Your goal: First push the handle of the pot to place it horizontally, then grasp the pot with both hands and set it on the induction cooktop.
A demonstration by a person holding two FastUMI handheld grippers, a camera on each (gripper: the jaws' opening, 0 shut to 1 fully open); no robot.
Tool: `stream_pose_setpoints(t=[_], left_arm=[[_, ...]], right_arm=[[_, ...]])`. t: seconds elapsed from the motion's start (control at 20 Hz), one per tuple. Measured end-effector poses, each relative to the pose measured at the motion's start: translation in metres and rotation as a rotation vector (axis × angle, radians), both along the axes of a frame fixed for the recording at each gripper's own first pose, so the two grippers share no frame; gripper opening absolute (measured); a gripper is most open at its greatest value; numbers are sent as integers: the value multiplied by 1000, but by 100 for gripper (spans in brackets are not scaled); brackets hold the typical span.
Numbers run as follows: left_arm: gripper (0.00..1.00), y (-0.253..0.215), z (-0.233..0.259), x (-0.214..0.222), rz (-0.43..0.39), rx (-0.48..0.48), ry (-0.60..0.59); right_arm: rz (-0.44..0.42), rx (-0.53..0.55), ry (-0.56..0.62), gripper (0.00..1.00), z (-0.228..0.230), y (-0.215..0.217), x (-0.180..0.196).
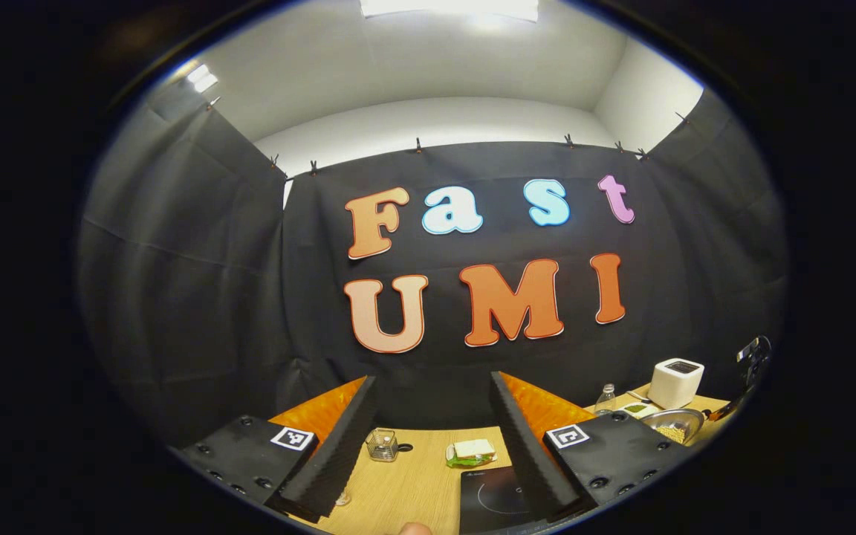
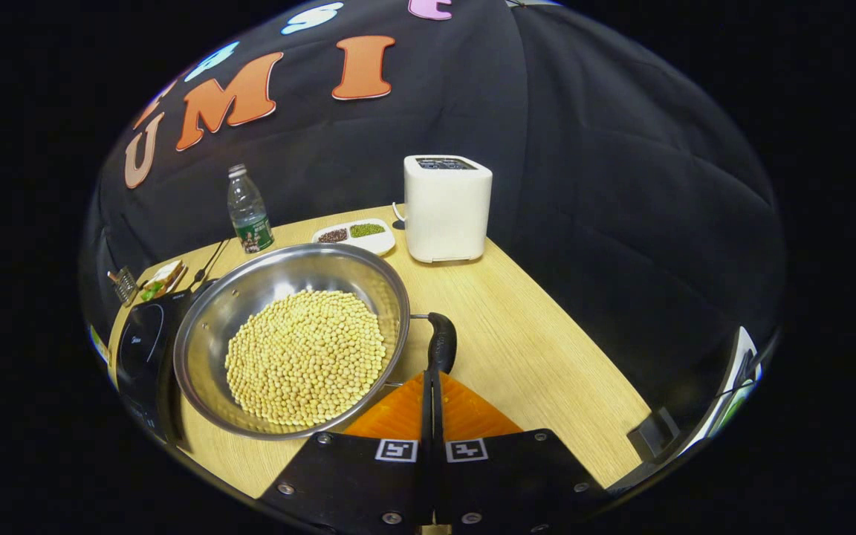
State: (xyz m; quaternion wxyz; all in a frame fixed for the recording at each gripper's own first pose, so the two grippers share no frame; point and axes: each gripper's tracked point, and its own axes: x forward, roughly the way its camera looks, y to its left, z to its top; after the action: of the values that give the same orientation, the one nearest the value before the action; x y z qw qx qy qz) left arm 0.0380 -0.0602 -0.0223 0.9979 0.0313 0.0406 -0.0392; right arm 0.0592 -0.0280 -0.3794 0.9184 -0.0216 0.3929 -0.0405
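Right of the black induction cooktop (image 2: pixel 138 349), your steel pot (image 2: pixel 290 338) of soybeans sits on the wooden table (image 2: pixel 547 349), its handle (image 2: pixel 441 343) pointing at you, and your right gripper (image 2: pixel 429 386), fingers pinched together on nothing, noses up to that handle, likely for the push. Your left gripper (image 1: pixel 432 438) hangs wide open and well off, with black cloth walling the table.

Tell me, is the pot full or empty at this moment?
Partly full. In the right gripper view the pot holds a layer of pale beans covering its bottom, while its shiny inner wall stays bare above them.
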Motion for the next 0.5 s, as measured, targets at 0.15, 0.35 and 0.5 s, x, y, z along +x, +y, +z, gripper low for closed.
stream_pose_setpoints(t=[0.15,0.35,0.5], left_arm=[[100,-14,-13,2,-28,-19,43],[100,-34,-30,9,-55,-26,79],[100,-57,-46,12,-84,-30,101]], right_arm=[[-15,0,1,0,-8,-6,14],[-22,2,-5,0,-14,-7,32],[-46,34,-7,0,-16,-12,48]])
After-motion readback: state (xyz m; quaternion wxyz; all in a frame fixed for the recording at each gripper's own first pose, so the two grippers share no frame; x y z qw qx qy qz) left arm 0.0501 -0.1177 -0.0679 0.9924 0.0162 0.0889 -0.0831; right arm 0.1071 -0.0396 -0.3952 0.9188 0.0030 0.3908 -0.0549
